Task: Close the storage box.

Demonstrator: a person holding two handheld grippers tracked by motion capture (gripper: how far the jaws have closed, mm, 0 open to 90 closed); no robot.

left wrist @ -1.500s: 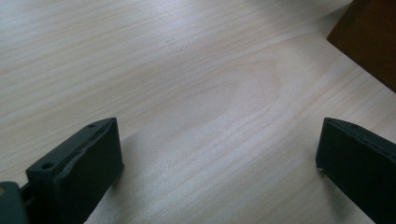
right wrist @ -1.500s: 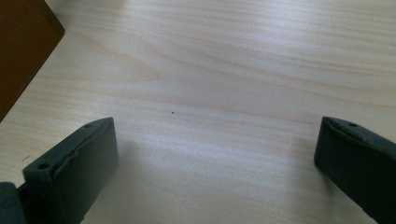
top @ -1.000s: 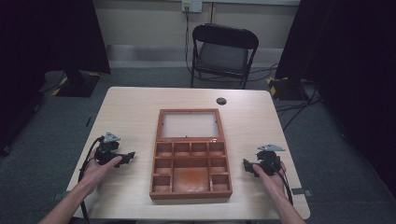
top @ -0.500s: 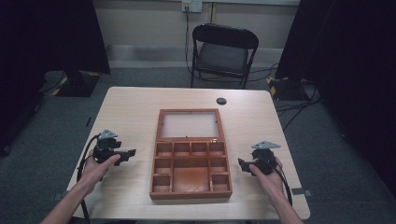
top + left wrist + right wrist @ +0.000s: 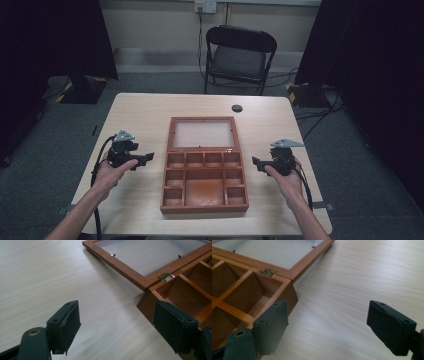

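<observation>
One worktop (image 5: 145, 115) carries one open wooden box (image 5: 204, 186) with one glazed lid (image 5: 202, 133) and two brass hinges (image 5: 166, 276), flanked by two tools, left (image 5: 147, 158) and right (image 5: 256, 163), with one folding chair (image 5: 239, 55) behind.

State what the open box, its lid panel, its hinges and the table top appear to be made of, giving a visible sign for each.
Box: reddish-brown wood, visible grain, looks varnished.
Lid panel: pale and smooth, possibly frosted glass or plastic; cannot tell which.
Hinge: shiny brass-coloured metal.
Table top: light wood-grain surface, likely laminate.
</observation>
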